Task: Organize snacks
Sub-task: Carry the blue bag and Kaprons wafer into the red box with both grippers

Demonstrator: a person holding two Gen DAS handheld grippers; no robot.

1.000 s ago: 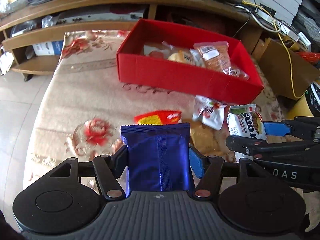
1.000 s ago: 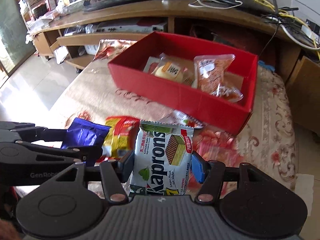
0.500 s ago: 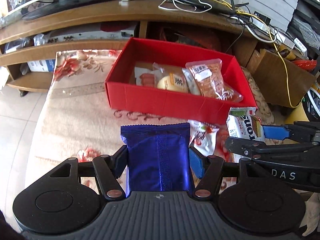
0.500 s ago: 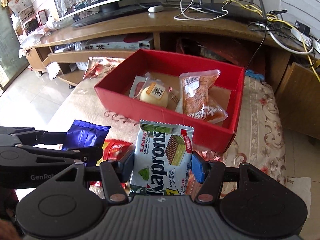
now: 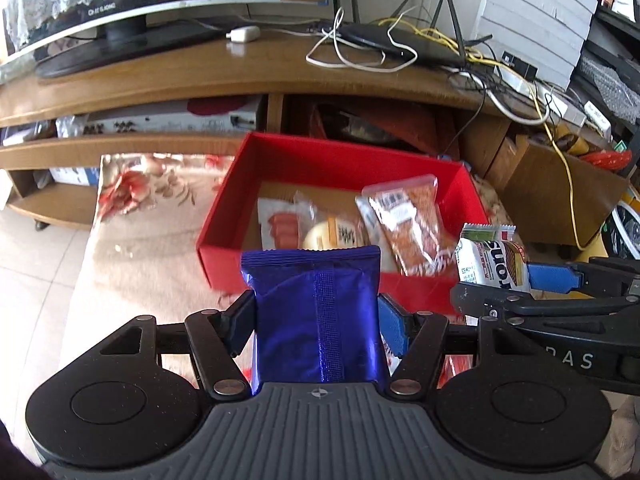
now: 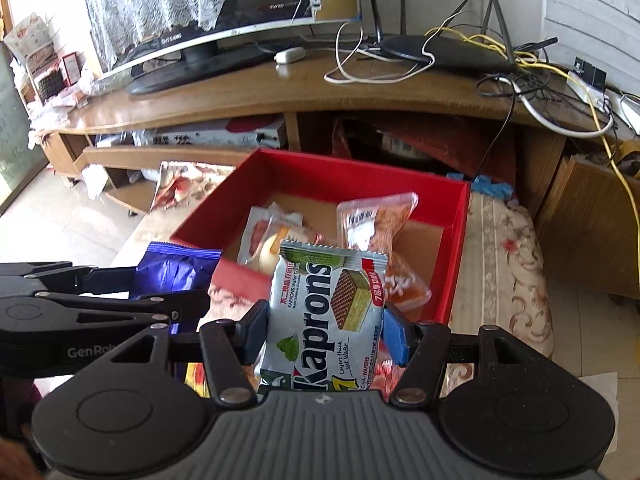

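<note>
Between the left gripper's [image 5: 318,316] pads, a glossy blue packet [image 5: 316,312] stands upright.

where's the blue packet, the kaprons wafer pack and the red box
blue packet [image 5: 316,316]: left wrist view, front face, by the centre seam
Kaprons wafer pack [image 6: 324,320]: right wrist view, printed front
red box [image 5: 224,256]: left wrist view, near outer wall

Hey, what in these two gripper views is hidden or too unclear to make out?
- Blue packet, left wrist view: only its plain back shows, so no brand is readable; its lower end is behind the gripper body.
- Red box, right wrist view: the Kaprons wafer pack covers part of its floor.
- Snacks left on the table: mostly hidden behind both grippers.
</note>
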